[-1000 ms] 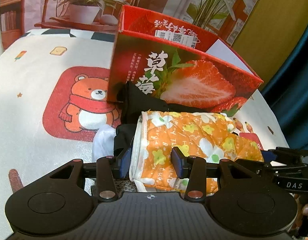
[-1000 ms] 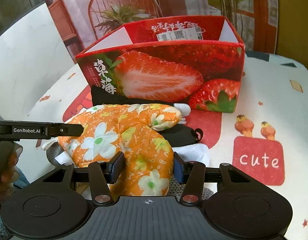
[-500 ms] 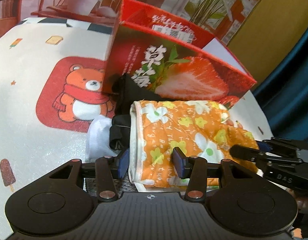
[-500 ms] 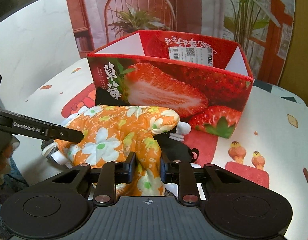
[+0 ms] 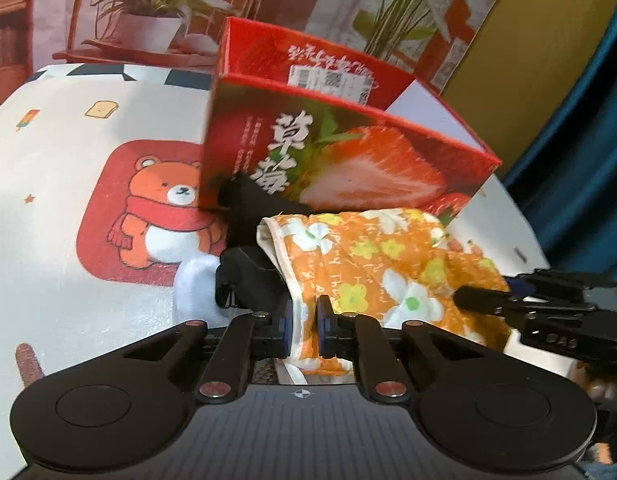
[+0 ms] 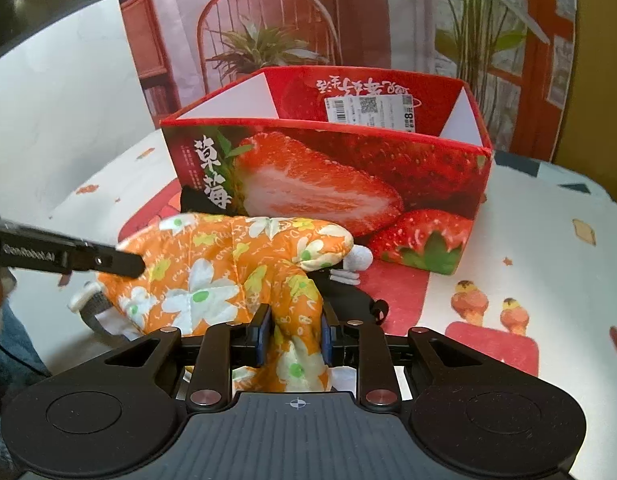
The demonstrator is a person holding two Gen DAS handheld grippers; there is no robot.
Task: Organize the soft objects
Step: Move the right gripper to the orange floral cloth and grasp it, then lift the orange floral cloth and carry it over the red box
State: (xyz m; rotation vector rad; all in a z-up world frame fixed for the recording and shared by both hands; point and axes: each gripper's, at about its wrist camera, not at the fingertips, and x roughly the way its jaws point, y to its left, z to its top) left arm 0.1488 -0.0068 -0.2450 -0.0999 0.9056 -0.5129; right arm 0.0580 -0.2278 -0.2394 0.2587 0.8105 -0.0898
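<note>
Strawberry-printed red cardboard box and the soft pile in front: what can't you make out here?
- Red strawberry box: floor hidden by its front wall, both views.
- Black fabric items: type unclear, covered by the orange floral quilted mitt.
- White soft item: mostly buried, left wrist view.

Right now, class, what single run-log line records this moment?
left tool: shut on oven mitt | right tool: shut on oven mitt | strawberry box: open, behind mitt
</note>
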